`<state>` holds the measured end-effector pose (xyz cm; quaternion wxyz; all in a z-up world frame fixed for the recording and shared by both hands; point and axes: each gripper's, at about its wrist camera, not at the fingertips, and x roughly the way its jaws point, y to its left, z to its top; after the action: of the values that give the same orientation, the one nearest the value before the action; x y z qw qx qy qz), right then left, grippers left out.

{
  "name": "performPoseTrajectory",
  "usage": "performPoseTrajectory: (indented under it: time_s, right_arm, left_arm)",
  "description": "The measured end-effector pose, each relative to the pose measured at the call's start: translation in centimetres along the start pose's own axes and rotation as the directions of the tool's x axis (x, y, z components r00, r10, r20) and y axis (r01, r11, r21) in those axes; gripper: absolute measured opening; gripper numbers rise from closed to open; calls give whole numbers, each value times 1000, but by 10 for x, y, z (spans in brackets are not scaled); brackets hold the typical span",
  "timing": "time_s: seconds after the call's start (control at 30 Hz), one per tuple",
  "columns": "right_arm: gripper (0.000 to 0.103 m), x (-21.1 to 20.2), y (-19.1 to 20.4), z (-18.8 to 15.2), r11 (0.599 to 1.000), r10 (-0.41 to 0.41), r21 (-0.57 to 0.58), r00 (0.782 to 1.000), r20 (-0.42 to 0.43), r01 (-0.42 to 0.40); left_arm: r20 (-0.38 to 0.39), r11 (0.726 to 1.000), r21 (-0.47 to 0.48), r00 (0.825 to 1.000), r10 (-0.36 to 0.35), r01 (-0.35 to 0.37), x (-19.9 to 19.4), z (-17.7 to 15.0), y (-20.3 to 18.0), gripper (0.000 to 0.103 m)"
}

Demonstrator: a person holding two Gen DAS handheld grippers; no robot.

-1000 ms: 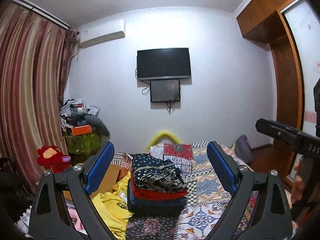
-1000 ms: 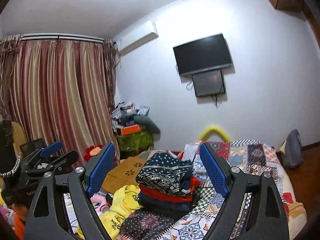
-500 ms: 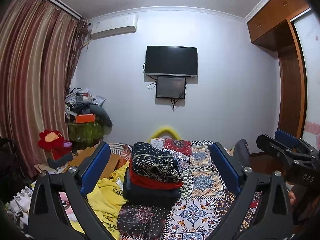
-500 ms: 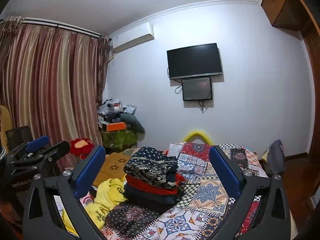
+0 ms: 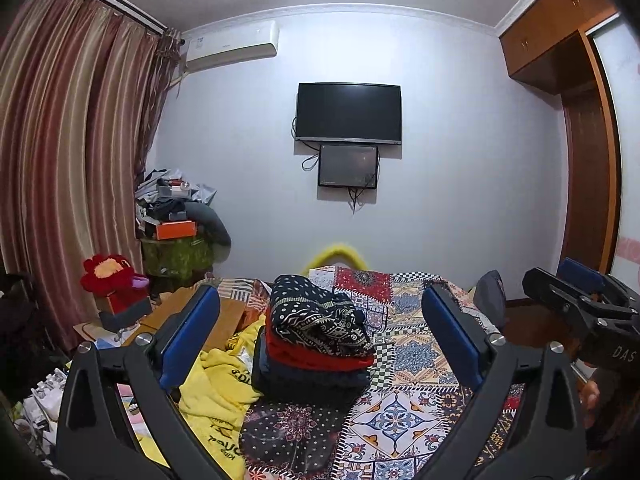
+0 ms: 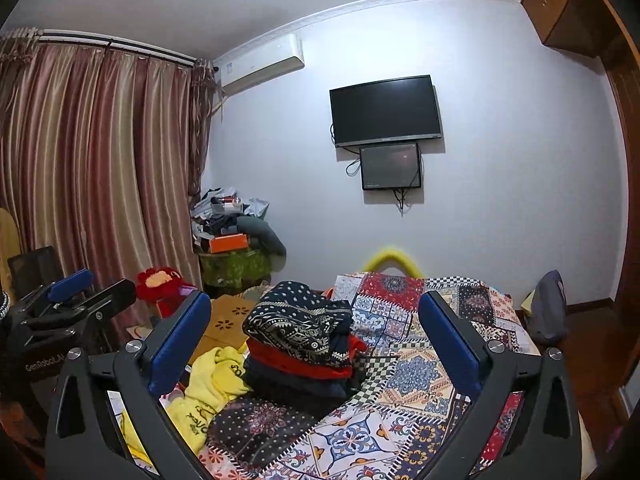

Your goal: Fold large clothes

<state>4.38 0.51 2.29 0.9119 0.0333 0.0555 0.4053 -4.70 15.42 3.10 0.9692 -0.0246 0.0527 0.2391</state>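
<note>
Blue-padded, both my left gripper (image 5: 320, 344) and right gripper (image 6: 316, 344) hang spread and empty, lifted level since a second ago — I judge one fold finished. Beyond sits the folded stack (image 5: 316, 340) on the quilt (image 5: 404, 408), with the crumpled yellow garment (image 5: 216, 384) beside it — likely next.

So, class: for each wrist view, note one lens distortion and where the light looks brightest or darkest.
Left wrist view: the curtain and wardrobe bow inward, the frame corners go black, and the ceiling is brightest. Right wrist view: the curtain rail curves, the TV tilts, and the lower left is dim.
</note>
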Motion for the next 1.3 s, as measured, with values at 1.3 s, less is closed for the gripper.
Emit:
performPoseTrajectory:
  time_s: [1.3]
  right_arm:
    - [103,0,-10,0,999,3,34,999,-42,-2]
  left_arm:
    - [-20,1000,13,1000,9,-9,9,-7,-3,102]
